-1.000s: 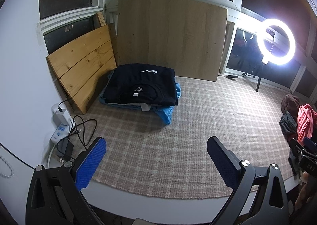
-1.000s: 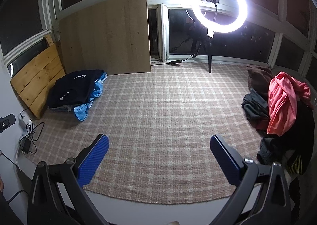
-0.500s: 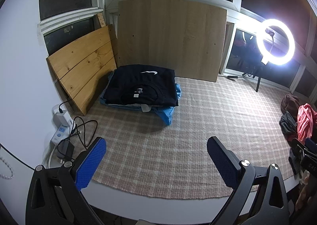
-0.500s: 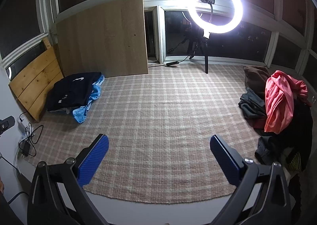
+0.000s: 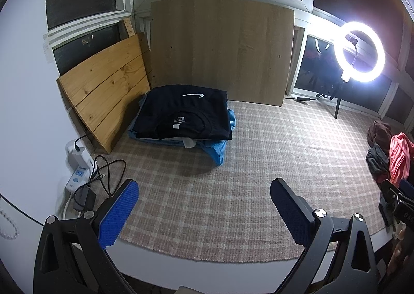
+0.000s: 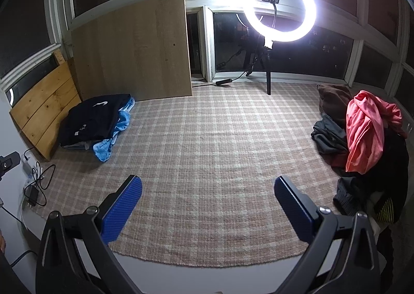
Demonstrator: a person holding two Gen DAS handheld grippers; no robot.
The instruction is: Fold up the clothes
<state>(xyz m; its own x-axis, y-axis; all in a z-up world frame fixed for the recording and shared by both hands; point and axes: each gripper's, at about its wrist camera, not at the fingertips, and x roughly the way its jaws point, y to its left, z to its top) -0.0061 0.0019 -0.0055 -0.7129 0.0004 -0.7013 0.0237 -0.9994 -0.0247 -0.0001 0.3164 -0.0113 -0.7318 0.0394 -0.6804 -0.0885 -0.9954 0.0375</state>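
— Status of the clothes?

— A folded stack (image 5: 181, 119) lies at the far left of the checked rug (image 5: 258, 164), a black shirt with a white logo (image 6: 93, 119) on top and a light blue garment (image 6: 113, 138) under it, spilling out on the right side. An unfolded pile (image 6: 362, 138) sits at the right edge of the rug: a coral-pink garment (image 6: 364, 130) draped on top, grey and brown pieces (image 6: 328, 136) beside it, black ones nearer. The two heaps are well apart, with bare rug between them.

— The tongs?

— Left tongs (image 5: 204, 206) spread wide, empty, hovering over the near rug. Right tongs (image 6: 208, 203) likewise spread wide and empty, above the near edge of the rug, clear of either heap.

— Surroundings?

— A pine slat panel (image 5: 103, 92) and a larger pale board (image 5: 222, 50) lean against the windows just behind the folded stack. A lit ring light (image 6: 280, 7) stands on its tripod at the far side. A white power strip (image 5: 77, 174) with tangled black cables lies on the floor left of the rug.
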